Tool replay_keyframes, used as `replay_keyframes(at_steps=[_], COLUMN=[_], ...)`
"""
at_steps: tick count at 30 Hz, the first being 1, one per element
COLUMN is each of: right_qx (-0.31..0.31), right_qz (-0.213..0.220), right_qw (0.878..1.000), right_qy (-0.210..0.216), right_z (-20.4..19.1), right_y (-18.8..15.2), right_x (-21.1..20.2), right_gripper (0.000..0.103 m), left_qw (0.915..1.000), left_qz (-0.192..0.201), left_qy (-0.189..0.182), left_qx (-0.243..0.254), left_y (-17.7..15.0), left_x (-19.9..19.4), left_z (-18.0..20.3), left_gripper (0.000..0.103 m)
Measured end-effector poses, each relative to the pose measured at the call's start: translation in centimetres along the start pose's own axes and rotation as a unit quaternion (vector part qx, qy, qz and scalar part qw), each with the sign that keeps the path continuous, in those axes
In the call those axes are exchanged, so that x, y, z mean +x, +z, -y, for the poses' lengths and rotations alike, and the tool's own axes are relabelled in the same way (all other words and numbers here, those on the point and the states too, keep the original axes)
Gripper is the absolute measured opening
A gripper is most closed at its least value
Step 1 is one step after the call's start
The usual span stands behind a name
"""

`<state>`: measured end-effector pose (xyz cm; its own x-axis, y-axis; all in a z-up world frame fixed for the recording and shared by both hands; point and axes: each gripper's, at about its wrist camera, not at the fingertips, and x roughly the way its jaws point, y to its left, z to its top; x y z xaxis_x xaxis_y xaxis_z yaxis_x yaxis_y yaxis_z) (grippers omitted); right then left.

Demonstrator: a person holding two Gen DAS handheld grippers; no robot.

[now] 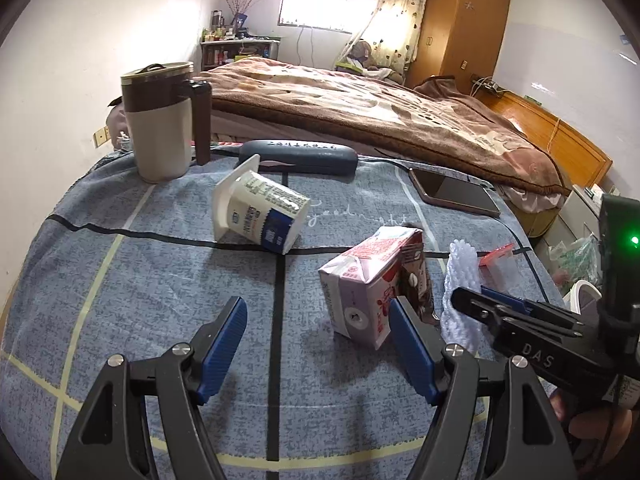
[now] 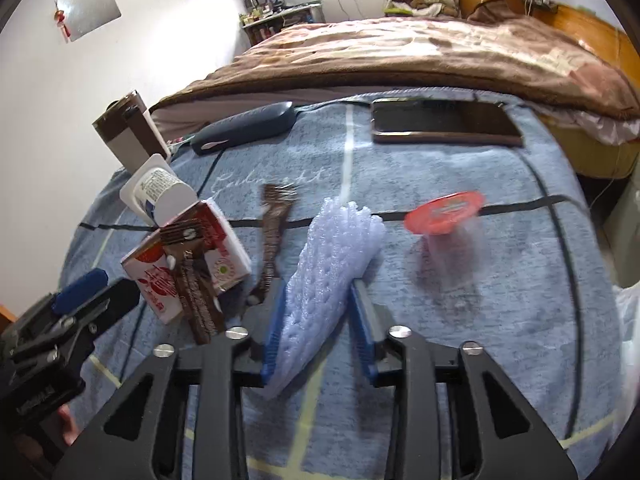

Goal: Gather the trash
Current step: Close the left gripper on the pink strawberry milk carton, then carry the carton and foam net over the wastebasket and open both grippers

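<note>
A crumpled pink milk carton (image 1: 372, 284) lies on the blue cloth, and my left gripper (image 1: 316, 320) is open just in front of it, right finger beside its near corner. A tipped white yogurt cup (image 1: 260, 212) lies further back. My right gripper (image 2: 320, 292) is shut on a white foam net sleeve (image 2: 328, 264), which also shows in the left wrist view (image 1: 462, 292). A brown wrapper (image 2: 274, 224) lies between carton (image 2: 188, 256) and foam. A clear cup with a red lid (image 2: 444, 210) lies to the right.
A lidded mug (image 1: 160, 120), a dark glasses case (image 1: 300, 154) and a phone (image 1: 456, 192) sit at the table's far side. A bed with a brown blanket (image 1: 360, 100) stands behind. A bag (image 1: 576, 260) shows off the right edge.
</note>
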<state>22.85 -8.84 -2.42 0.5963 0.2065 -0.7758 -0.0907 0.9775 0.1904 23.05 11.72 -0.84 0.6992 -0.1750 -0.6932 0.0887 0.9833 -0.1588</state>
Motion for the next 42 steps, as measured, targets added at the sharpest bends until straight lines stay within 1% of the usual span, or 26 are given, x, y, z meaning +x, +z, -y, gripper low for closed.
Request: replay_keyframes(at_steps=[2,6,11,12,13,16,20,23,29,30,33,35,37,38,40,42], right_qx=[-0.002,-0.004,0.008,0.008,0.010,0.017,0.011,0.006,0.006,0.008,0.012,0.012,0.010,0.010,0.009,0.009], right_qz=[0.000,0.002,0.007,0.009,0.011,0.011,0.014,0.016,0.017,0.016,0.017,0.017,0.017,0.016,0.017,0.017], right_qw=[1.000,1.000,1.000,1.000,1.000,1.000,1.000,1.000,1.000,1.000,1.000,1.000,1.000,1.000,1.000,1.000], right_qy=[-0.005,-0.010,-0.001,-0.001,-0.003,-0.002,-0.009,-0.012,-0.011,-0.010,-0.007,-0.007,-0.006,-0.005,-0.004,-0.004], right_z=[0.2,0.7,1.6,1.7,1.9,2.6,2.9,3.1,3.5,3.6,3.8,3.8,3.8,3.8,3.9,3.9], right_y=[-0.1,-0.4,-0.7,-0.8,-0.8,-1.0,-1.3,-1.3,-1.4,-1.4,-1.5,-1.5,-1.5,-1.5,-1.5,-1.5], right_x=[-0.3,-1.0,-1.8,-1.9,-2.0,-2.3,-2.4,-2.7,-2.8,-2.7,-2.8,-2.8,-2.8,-2.8,-2.9,-2.9], right_gripper=[0.027,0.026,0.025,0.025,0.021,0.021,0.018,0.018,0.017,0.017,0.017,0.017,0.017,0.017,0.017,0.017], left_qw=[1.0000,0.9998,0.9995,0.9994,0.9994,0.9993,0.9992,0.9992,0.9964,0.9956,0.9940,0.9941,0.9949,0.9947,0.9935,0.9935], left_qz=[-0.005,-0.021,-0.029,-0.030,-0.029,-0.029,-0.033,-0.036,-0.011,-0.007,-0.022,-0.029,-0.046,-0.050,-0.054,-0.057], left_qy=[-0.006,-0.002,-0.007,-0.009,-0.013,-0.013,-0.017,0.001,0.041,0.042,0.015,0.009,0.006,0.001,0.004,0.001], left_qx=[0.001,0.003,0.010,0.011,0.015,0.020,0.013,0.019,0.074,0.084,0.106,0.104,0.090,0.089,0.100,0.099], left_y=[0.1,0.3,0.9,1.0,1.1,1.4,1.7,1.5,2.0,2.2,2.7,3.0,3.1,3.0,2.7,2.6], left_x=[0.5,1.6,2.8,2.9,3.0,3.4,4.0,4.2,3.5,3.4,3.8,4.4,5.2,5.3,5.6,5.7], left_z=[0.1,0.2,0.8,0.9,1.1,1.6,1.6,1.5,2.0,2.1,2.3,2.1,1.9,1.9,2.1,2.2], left_gripper=[0.075,0.075,0.075,0.075,0.075,0.075,0.075,0.075,0.075,0.075,0.078,0.078,0.078,0.078,0.078,0.078])
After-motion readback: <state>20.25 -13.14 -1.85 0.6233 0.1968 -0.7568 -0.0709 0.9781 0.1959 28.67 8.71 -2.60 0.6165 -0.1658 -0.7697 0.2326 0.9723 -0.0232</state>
